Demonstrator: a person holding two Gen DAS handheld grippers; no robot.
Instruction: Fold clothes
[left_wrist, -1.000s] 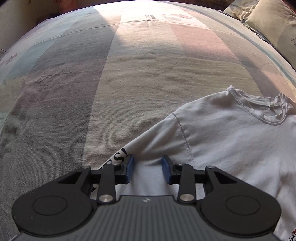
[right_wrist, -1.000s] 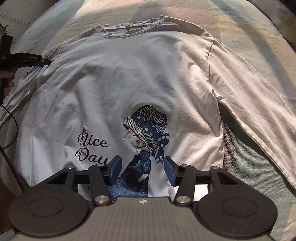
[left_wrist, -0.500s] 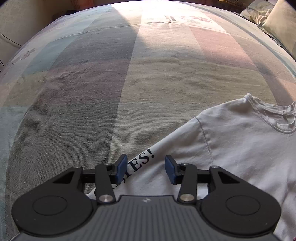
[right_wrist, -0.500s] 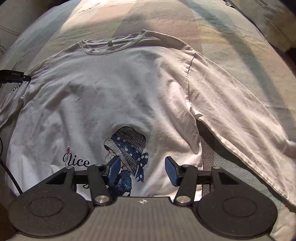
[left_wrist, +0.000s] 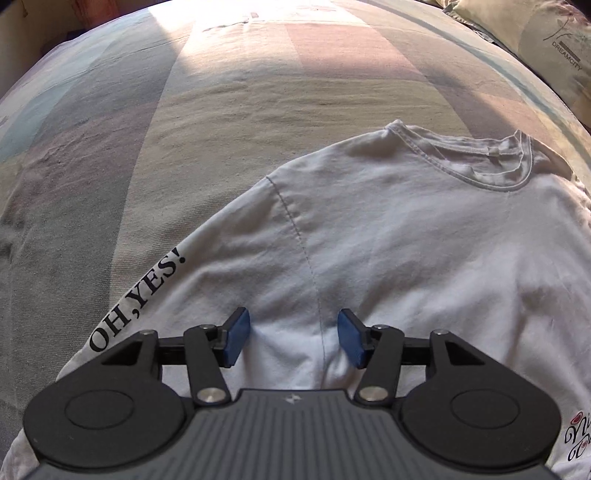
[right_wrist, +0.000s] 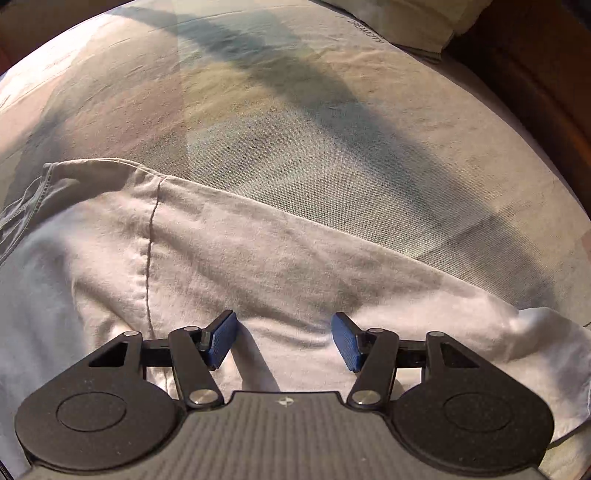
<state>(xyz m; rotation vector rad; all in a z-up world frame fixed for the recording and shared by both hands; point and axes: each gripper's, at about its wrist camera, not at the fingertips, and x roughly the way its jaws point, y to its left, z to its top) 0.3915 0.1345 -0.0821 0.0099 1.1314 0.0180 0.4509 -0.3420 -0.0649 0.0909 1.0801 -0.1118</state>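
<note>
Both grippers hang spread and empty over a white long-sleeved shirt lying flat on the striped bedspread. Left gripper straddles the shoulder seam at lower centre, right gripper the other sleeve, likely lining up a fold. Only the left view shows the collar whole and the "OH,YES!" lettering; only the right shows the sleeve's length.

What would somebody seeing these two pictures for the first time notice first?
Probably the white long-sleeved shirt spread flat on the striped bedspread, with black "OH, YES!" lettering along its sleeve in the left wrist view. Next, both blue-padded grippers, the left gripper and right gripper, open just above the shirt, one near each shoulder seam.
</note>
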